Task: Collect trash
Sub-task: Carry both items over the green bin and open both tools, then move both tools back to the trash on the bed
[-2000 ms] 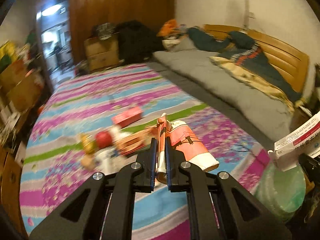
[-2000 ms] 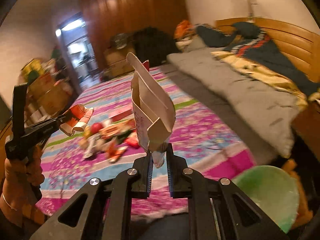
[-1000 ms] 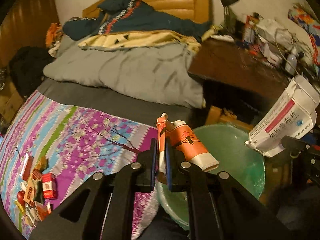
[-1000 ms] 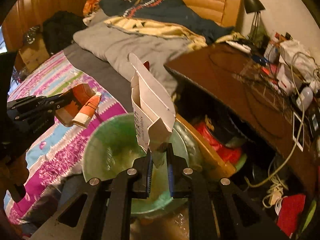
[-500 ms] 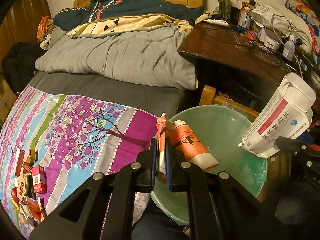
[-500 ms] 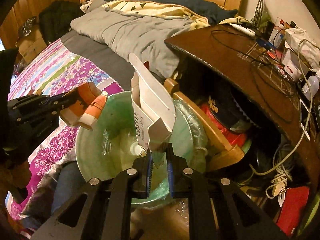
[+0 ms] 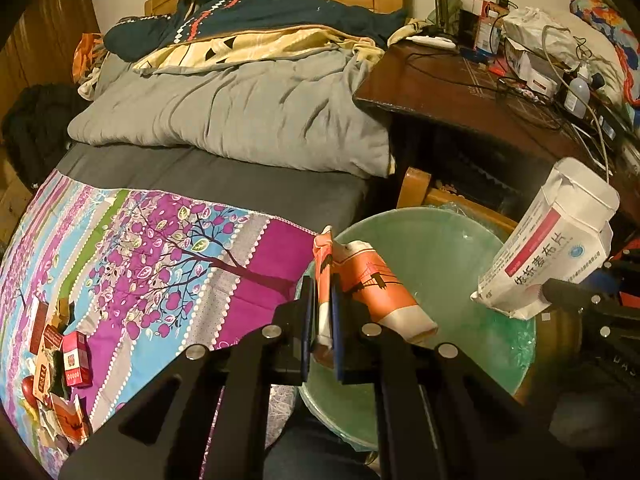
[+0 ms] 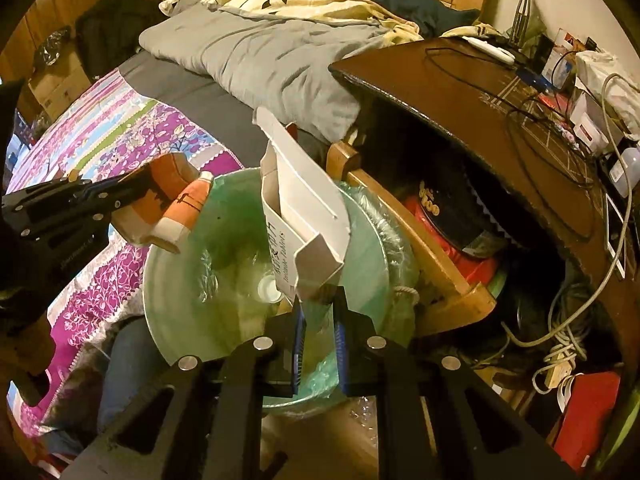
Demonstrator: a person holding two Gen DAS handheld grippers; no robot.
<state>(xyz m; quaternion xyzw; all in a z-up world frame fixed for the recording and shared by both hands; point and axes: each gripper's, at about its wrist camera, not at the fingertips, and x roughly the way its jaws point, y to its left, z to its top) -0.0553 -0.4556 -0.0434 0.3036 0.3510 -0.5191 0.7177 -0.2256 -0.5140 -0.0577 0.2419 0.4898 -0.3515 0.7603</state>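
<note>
Over the green bin (image 8: 192, 280), the left gripper (image 7: 320, 312) jaws clamp an orange wrapper (image 7: 372, 284), the right gripper (image 8: 318, 320) jaws pinch a white medicine box (image 8: 304, 220), neither dropped yet, while more litter (image 7: 60, 364) lies on the bed (image 7: 160, 264) far left of the bin.

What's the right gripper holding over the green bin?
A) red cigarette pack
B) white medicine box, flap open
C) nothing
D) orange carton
B: the right gripper is shut on the white medicine box, its flap open, above the green bin; the orange carton is in the left gripper.
</note>
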